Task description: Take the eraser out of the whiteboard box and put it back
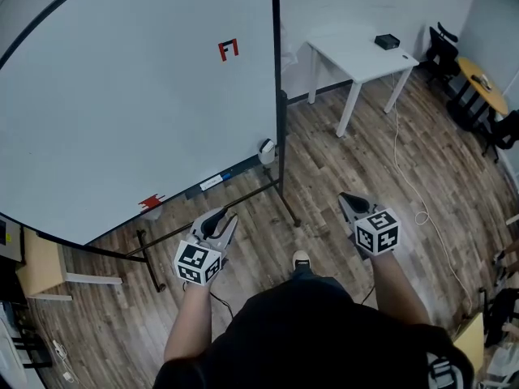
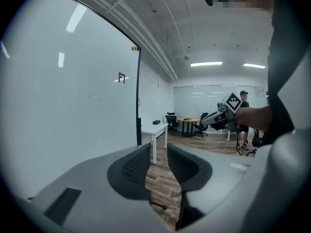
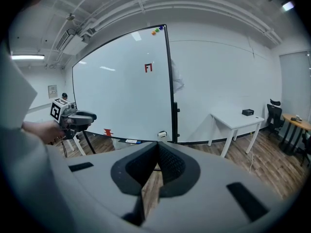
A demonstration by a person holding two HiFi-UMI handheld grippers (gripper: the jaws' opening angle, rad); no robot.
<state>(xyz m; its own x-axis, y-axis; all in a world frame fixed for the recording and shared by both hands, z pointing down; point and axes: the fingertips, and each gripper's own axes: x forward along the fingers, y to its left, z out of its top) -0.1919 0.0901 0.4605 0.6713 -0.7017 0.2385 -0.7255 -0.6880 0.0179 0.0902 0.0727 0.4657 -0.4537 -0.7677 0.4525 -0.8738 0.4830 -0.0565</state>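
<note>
The whiteboard (image 1: 122,96) fills the left, and open wood floor (image 1: 365,168) runs from its right edge to the white table (image 1: 361,55). The left gripper (image 1: 220,217) has its jaws slightly parted and empty. The right gripper (image 1: 347,198) is closed on nothing. The whiteboard box (image 1: 266,147) sits at the board's lower right corner, and the eraser is too small to make out.

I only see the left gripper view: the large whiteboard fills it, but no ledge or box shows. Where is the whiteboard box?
Observer: In the head view a small white box sits at the right end of the black ledge tray, beside the black frame post.
Operator: Is my right gripper free to go for it?
Observer: The right gripper has its jaws together with nothing between them, so it would need to open first.
</note>
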